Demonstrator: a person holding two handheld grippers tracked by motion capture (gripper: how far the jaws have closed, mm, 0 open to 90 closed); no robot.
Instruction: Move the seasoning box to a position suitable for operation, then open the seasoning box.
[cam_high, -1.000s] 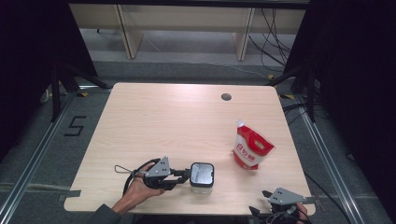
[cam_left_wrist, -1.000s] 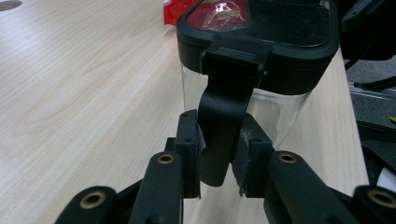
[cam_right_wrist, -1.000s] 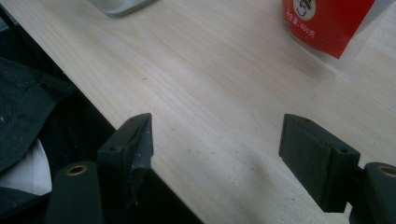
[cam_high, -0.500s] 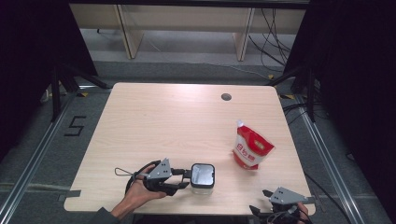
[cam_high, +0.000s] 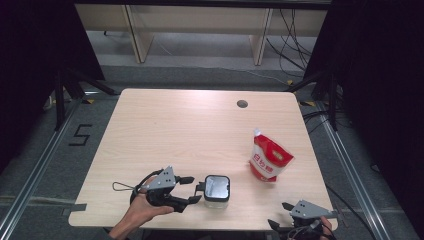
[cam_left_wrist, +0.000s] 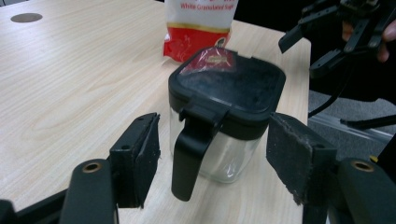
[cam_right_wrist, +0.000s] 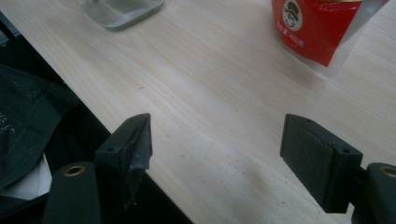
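Two grippers: both held by a person at the near edge of a light wooden table (cam_high: 165, 130).
Left gripper (cam_high: 192, 189): near the front edge, left of centre, lying in the person's left hand (cam_high: 145, 207), pointing rightward at the jar.
Left jaws: spread wide; in the left gripper view the two black pads (cam_left_wrist: 142, 156) stand either side of the jar with a gap on each side, touching nothing.
Jar (cam_high: 217, 191): small clear glass container with a black square lid (cam_left_wrist: 231, 88), upright on the table close to the front edge, just in front of the left gripper; a black lid tab (cam_left_wrist: 194, 149) hangs down its near side, facing the left gripper.
Jar contents: looks empty through the glass, though the reflections make that hard to tell.
Right gripper (cam_high: 277, 214): at the front right corner of the table, well apart from the jar.
Right jaws: spread wide, holding nothing; the right gripper view has them over the table's edge.
Pouch (cam_high: 268, 159): red and white stand-up bag, upright on the right half of the table, behind and to the right of the jar, apart from it.
Hole (cam_high: 242, 104): round dark cable opening near the far edge.
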